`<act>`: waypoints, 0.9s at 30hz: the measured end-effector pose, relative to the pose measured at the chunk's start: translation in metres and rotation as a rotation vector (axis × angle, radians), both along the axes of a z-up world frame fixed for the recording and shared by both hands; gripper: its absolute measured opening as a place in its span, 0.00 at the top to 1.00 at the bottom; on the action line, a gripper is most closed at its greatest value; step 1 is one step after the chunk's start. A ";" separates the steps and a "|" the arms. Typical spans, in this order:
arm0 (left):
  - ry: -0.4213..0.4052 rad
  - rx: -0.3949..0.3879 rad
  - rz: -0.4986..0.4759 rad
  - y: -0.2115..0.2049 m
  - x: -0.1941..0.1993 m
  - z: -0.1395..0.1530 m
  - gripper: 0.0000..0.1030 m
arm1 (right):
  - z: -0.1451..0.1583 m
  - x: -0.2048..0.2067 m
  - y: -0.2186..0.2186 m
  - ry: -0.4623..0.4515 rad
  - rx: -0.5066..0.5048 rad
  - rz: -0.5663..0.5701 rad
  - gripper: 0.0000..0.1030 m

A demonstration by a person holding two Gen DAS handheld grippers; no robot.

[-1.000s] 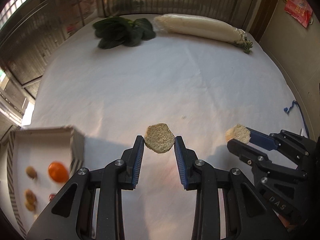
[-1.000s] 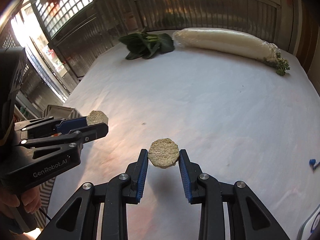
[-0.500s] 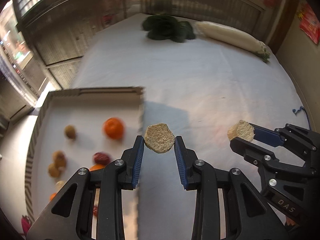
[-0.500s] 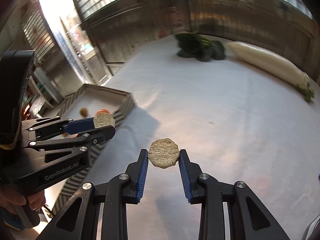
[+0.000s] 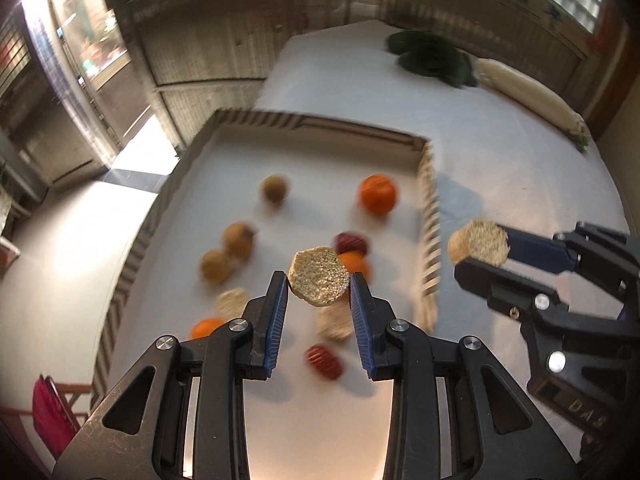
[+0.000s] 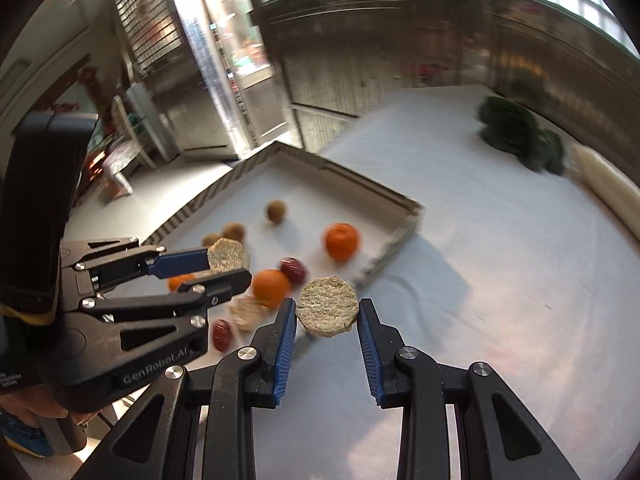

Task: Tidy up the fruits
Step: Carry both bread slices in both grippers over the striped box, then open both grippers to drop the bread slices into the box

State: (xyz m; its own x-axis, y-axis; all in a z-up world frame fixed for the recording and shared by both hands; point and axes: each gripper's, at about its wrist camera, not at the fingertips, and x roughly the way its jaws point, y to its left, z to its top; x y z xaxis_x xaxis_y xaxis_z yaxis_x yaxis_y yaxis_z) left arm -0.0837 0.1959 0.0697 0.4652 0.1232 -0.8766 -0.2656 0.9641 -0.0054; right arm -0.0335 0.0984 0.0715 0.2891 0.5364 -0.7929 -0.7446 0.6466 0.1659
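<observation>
My left gripper (image 5: 319,286) is shut on a tan, rough round piece (image 5: 319,276) and hangs over the striped tray (image 5: 308,122). In the tray lie oranges (image 5: 377,194), brown round fruits (image 5: 237,238), dark red fruits (image 5: 323,361) and more tan pieces (image 5: 231,300). My right gripper (image 6: 327,312) is shut on a second tan round piece (image 6: 328,306), above the white table just outside the tray's near corner (image 6: 412,210). Each gripper shows in the other's view: the right gripper (image 5: 478,246) at the right, the left gripper (image 6: 226,258) at the left.
Leafy greens (image 5: 434,56) and a long white radish (image 5: 528,94) lie at the far end of the white table (image 5: 500,168). Beyond the tray's left side the floor drops away, with a chair (image 6: 120,168) and doors there. A red object (image 5: 50,410) sits low left.
Both grippers have swept left across the table with their pieces still held. The tray went from the left edge of view to beneath the left gripper, and the greens and radish slid right.
</observation>
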 end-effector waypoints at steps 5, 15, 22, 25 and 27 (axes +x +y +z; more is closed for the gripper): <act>0.022 -0.004 0.061 0.020 -0.016 -0.008 0.70 | -0.006 0.001 0.033 0.013 -0.009 0.066 0.71; 0.049 -0.017 0.107 0.036 -0.021 -0.022 0.70 | -0.032 0.021 0.093 0.040 -0.064 0.148 0.71; 0.043 -0.009 0.113 0.036 -0.018 -0.021 0.70 | -0.055 0.038 0.117 0.069 -0.119 0.172 0.71; 0.044 -0.002 0.111 0.035 -0.017 -0.021 0.70 | -0.062 0.042 0.121 0.077 -0.128 0.171 0.71; 0.045 0.009 0.112 0.034 -0.016 -0.022 0.70 | -0.063 0.042 0.121 0.078 -0.120 0.168 0.70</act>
State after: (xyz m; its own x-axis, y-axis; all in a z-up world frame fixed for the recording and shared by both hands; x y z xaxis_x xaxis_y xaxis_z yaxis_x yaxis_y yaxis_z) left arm -0.1001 0.2298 0.0477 0.4079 0.1800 -0.8951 -0.3719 0.9281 0.0172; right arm 0.0089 0.2197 0.0090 0.1394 0.4720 -0.8705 -0.8313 0.5334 0.1561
